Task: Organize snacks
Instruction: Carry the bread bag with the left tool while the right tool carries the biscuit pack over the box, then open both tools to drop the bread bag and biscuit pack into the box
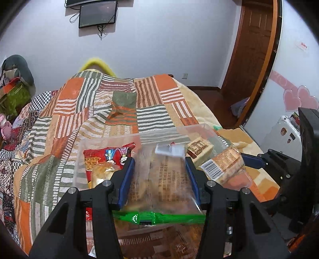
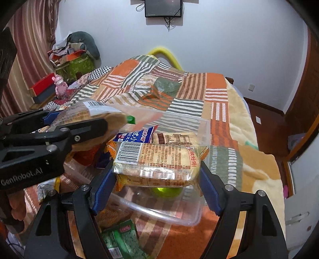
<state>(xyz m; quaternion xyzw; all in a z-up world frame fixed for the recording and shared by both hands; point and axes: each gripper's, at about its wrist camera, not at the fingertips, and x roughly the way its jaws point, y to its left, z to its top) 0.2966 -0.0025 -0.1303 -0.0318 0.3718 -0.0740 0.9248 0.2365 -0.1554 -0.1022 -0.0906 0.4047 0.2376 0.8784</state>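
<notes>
One big bed (image 1: 203,111) fills most of both views, and a patchwork quilt (image 1: 83,111) in orange, green and white stripes lies over it. One dark screen (image 1: 97,14) hangs on the far wall, and one brown door (image 1: 253,49) stands to the right. A heap of boxes and clothes (image 2: 73,57) sits past the far left edge of the bed, with one small pink toy (image 2: 59,83) near it.

One clear tub (image 2: 159,213) rests on the quilt, close to both grippers. Snacks lie inside it: one red pack (image 1: 107,157), one blue pack (image 2: 139,134) and one tan pack (image 2: 175,138) can be counted. A green pack (image 2: 121,239) lies low beside the tub's near wall; it cannot be told if it is in or out.

Two grippers are at work above the tub. The left gripper (image 1: 159,177) pinches a clear bag (image 1: 161,179) with a green end between its blue pads. In the right view, this gripper and its bag block the left part of the tub. The right gripper (image 2: 157,175) pinches a yellow pack (image 2: 157,165) with a barcode, held flat just over the tub.
</notes>
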